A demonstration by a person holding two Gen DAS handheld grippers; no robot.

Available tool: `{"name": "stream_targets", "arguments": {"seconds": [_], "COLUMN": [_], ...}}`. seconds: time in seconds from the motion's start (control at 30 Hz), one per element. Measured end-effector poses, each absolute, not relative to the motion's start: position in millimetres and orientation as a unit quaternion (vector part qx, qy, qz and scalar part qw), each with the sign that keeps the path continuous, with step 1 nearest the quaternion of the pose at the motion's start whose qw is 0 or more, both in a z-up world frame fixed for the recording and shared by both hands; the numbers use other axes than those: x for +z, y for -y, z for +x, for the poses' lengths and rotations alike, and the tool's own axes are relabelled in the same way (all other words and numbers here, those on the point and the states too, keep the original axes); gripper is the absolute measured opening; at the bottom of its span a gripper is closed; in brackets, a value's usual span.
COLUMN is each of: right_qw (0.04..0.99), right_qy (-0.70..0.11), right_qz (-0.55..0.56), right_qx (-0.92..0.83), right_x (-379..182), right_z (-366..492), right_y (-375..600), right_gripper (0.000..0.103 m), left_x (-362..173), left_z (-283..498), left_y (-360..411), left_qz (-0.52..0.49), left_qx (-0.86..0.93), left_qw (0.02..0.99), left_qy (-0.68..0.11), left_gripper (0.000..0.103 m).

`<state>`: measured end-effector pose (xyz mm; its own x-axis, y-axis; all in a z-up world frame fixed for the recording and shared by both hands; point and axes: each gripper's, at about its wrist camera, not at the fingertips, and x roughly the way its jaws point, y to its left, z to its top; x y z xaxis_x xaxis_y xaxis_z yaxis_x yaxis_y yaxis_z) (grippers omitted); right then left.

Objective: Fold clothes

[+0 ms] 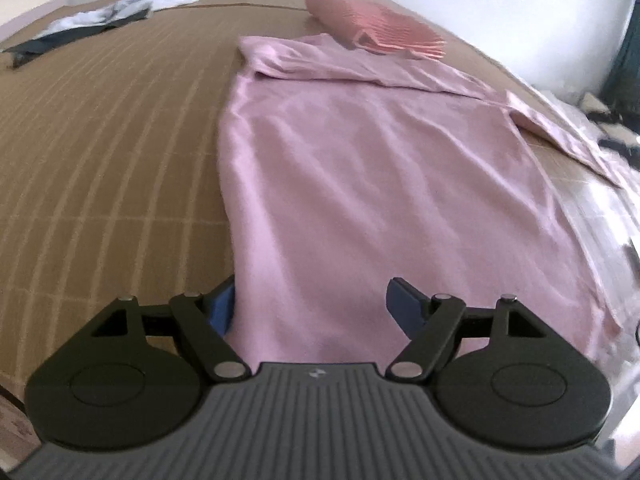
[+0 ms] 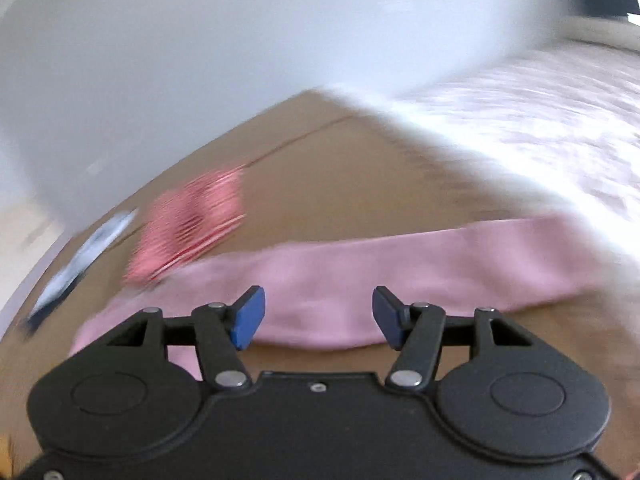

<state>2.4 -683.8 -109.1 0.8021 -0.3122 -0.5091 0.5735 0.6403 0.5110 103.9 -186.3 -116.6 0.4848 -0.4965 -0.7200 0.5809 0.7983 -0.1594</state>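
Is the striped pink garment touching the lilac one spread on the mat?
Touching. The left wrist view shows the striped pink garment resting on the far folded edge of the lilac garment, overlapping it with no mat visible between them.

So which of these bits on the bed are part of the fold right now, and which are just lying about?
In play:
- pink garment
- left gripper, open
- right gripper, open

Lying about:
- striped coral cloth, already folded
- white and dark clothes
- woven mat

Pink garment (image 1: 360, 168) spread flat on woven mat, far sleeve folded inward, apparently a shirt
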Motion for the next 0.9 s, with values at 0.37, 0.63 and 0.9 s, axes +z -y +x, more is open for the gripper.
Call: {"name": "stream_targets", "arguments": {"seconds": [0.37,0.63,0.9], "right_qw": [0.783,0.798,0.881], "right_qy": [-0.120,-0.158,-0.113], "right_qz": [0.509,0.455,0.400], "right_qx": [-0.338,-0.361,-0.226], "right_x": [-158,-159,-104], "right_z": [-79,-48,6], "right_y": [768,779,721], "right_gripper": [0.062,0.008,0.006], "left_x": [-110,-95,-98], "left_z": [92,106,110], "left_y": [183,156,168], "left_qz": [0.032,-0.036,-0.029], "left_qx": [-0.326,-0.323,-0.325], "left_qw": [0.852,0.863,0.867], "left_qy": [-0.408,-0.386,-0.377], "left_gripper": [0.081,0.082,0.082]}}
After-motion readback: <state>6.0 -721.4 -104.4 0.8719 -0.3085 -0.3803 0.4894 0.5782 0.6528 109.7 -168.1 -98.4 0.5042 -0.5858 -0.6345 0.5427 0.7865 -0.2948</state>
